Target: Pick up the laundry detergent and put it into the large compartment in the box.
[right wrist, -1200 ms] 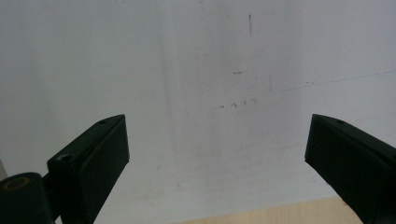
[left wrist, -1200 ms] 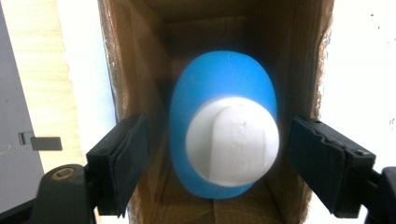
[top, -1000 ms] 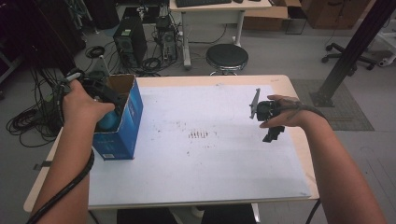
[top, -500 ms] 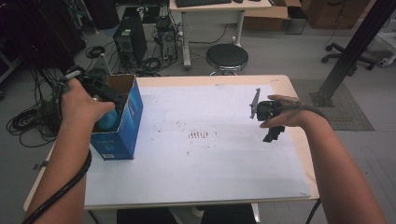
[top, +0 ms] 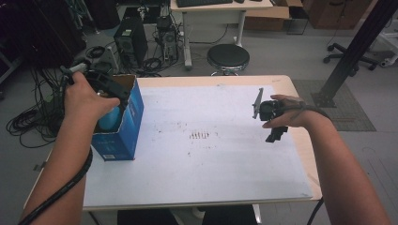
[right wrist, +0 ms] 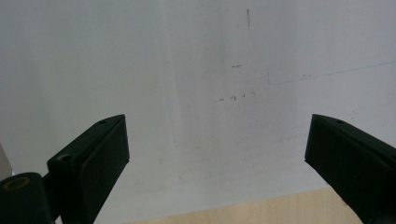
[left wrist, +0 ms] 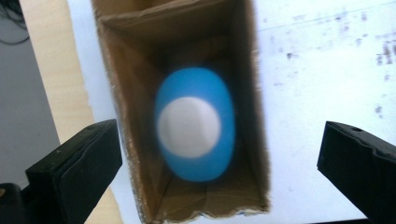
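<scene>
The box [top: 121, 126] is cardboard: printed blue outside with a slight sheen, and raw, matt brown fibre inside [left wrist: 126, 93], rough at its torn-looking rim. Inside the box lies a blue ball [left wrist: 195, 130] with a white round patch, smooth and softly matt like rubber or plastic. Beside the box, a white sheet [top: 206, 164] covers the table, matt like paper, flecked with dark scuff marks. The table [top: 300, 140] edge round the sheet is pale wood-look laminate, smooth. Over the box, the left gripper [left wrist: 219, 154] has black, matt plastic jaws; the right gripper [right wrist: 217, 154], across the sheet from the box, shows the same finish.
</scene>
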Motion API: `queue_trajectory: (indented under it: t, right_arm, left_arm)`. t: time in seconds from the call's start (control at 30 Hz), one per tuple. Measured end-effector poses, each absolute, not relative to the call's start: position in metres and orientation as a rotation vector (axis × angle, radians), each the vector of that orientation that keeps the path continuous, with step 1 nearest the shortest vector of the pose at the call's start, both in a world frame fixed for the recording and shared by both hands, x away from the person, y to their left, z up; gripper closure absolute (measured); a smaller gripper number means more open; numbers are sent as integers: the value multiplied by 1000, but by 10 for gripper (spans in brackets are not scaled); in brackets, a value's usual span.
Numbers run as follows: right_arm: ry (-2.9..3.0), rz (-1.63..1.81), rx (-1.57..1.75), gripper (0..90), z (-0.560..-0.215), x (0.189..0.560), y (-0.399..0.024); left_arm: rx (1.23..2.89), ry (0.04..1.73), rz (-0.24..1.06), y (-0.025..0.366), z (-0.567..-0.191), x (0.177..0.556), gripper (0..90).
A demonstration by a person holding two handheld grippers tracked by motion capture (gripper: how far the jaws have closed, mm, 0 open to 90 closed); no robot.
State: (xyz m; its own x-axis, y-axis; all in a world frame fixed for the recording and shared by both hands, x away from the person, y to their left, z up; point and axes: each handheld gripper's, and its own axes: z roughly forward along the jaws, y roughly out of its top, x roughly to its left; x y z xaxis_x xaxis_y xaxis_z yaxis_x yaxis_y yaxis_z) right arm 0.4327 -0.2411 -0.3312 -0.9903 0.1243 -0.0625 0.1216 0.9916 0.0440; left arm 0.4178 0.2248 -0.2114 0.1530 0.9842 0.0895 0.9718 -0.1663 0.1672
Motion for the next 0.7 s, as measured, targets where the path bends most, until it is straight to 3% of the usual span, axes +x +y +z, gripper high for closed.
queue_trajectory:
  t: [0.7]
  right_arm:
    - [3069, 64, 176, 61, -328, 430, -241]
  left_arm:
    - [2533, 1576, 257, 150, -173, 417, 2]
